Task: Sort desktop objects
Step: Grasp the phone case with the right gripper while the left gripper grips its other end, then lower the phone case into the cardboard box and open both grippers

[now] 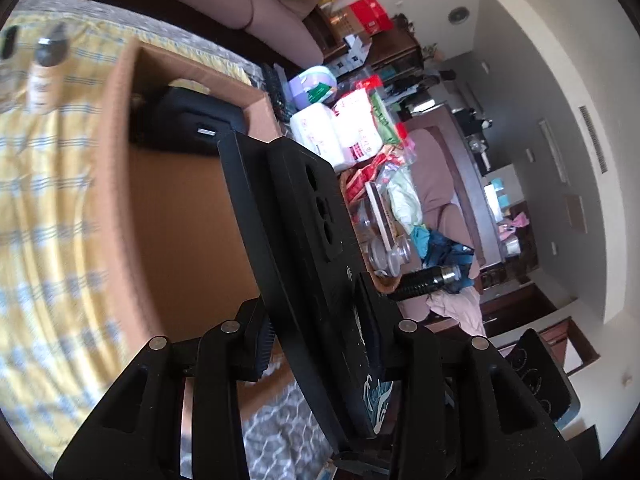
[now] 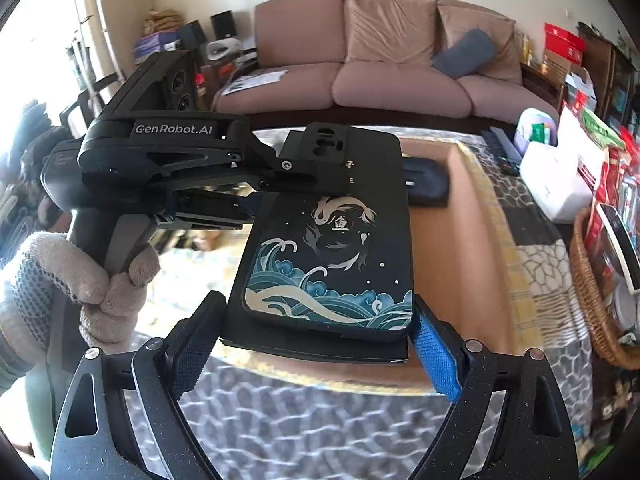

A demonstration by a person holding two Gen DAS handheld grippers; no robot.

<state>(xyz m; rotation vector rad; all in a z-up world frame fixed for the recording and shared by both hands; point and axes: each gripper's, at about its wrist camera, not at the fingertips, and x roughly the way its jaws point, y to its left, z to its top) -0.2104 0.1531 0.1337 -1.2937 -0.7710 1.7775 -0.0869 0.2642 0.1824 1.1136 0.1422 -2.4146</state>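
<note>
Over the cardboard box [image 2: 472, 240] on the yellow-checked tabletop [image 1: 48, 200]: wave-printed phone case [image 2: 332, 264], lying on a black slab [image 2: 312, 350], carried in the air above the box's open top. Right gripper [image 2: 316, 344] with jaws wide, seemingly clamped across the slab's width; left gripper [image 1: 320, 320] with jaws narrow, clamped on the stack's thin edge from the side, gloved hand [image 2: 60, 280] behind it. Best lowered flat with both ends level, then set on the bare cardboard floor; releasing one side first would likely tip the case off the slab. Around: sofa [image 2: 400, 72] beyond; wicker basket [image 2: 592, 304] crowding the box's right; black pouch [image 1: 188, 124] already filling the far corner, so aim short of it; small bottle [image 1: 44, 76] lying on the cloth, well clear.
</note>
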